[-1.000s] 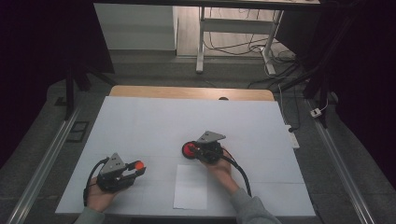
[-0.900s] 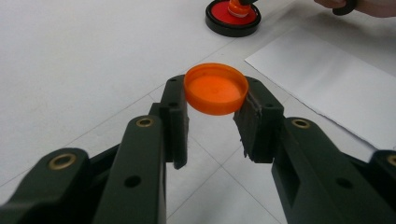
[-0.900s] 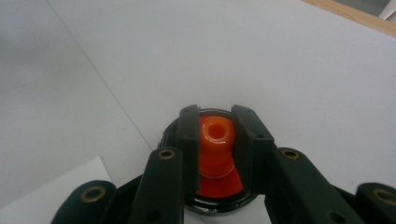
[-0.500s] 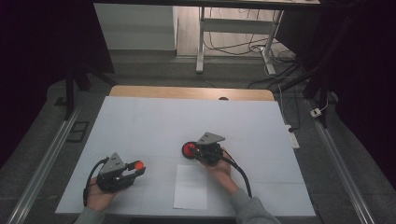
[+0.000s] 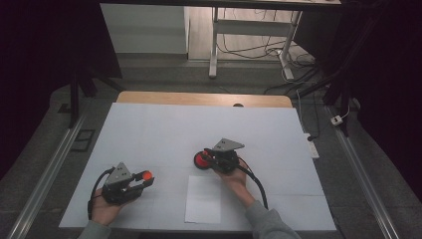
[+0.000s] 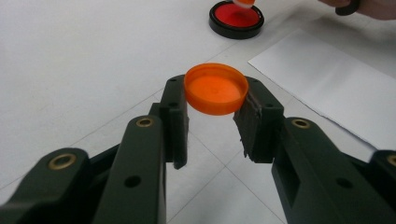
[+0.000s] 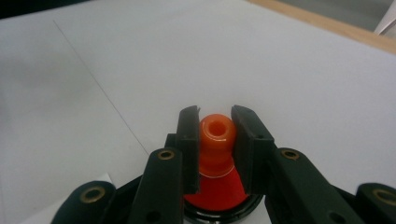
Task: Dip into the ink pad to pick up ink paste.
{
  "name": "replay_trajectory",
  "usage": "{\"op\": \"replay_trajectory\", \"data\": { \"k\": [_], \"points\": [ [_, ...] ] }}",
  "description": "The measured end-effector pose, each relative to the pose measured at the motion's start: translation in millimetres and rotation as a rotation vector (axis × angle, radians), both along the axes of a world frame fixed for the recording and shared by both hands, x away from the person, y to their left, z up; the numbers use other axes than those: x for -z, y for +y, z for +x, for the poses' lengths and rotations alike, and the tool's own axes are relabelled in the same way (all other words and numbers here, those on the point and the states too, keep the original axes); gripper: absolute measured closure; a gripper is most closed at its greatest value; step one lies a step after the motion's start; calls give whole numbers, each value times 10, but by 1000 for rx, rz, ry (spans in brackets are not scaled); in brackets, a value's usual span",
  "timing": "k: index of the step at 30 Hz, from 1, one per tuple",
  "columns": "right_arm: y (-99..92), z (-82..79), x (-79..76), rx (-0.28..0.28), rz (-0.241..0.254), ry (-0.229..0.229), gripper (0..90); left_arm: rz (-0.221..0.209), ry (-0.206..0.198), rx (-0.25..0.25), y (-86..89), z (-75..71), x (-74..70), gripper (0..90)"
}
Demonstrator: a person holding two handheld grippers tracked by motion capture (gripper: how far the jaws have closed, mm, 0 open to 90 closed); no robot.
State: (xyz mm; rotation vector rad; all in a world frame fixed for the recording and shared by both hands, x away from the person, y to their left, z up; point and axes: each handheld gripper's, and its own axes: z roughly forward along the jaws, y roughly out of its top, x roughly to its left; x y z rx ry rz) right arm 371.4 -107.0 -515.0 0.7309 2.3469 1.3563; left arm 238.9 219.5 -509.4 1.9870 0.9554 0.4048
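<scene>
**Two grippers, one ink pad, one cap, one stamp**

From the high view we count two grippers on the white table [image 5: 164,129]; the left gripper [image 5: 142,180] sits near the front left with something orange at its tip; the right gripper [image 5: 206,159] is near the middle, right over a round red ink pad [image 5: 200,160] in a black rim; one sheet of white paper [image 5: 204,198] lies just in front of the pad, between the two hands.

In the left gripper view we get the detail the top camera blurs; the jaws are clamped on one orange cap [image 6: 216,88], held flat with its hollow side up, clear of the table; the ink pad [image 6: 236,17] and the paper [image 6: 331,84] sit farther off.

The right gripper view shows the jaws closed narrow around one orange stamp handle [image 7: 216,140], upright, with the ink pad [image 7: 215,198] directly under it; whether the stamp touches the red we can't tell.
</scene>
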Motion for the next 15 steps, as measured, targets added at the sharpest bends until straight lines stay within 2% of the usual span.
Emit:
{"op": "replay_trajectory", "data": {
  "k": [5,15],
  "points": [
    [-12,-8,-65,0,17,-15,730,1,-1,1,-7,-4,-5,653],
    [12,54,52,8,-31,-1,730,1,0,1,-4,-3,-2,653]
  ]
}}
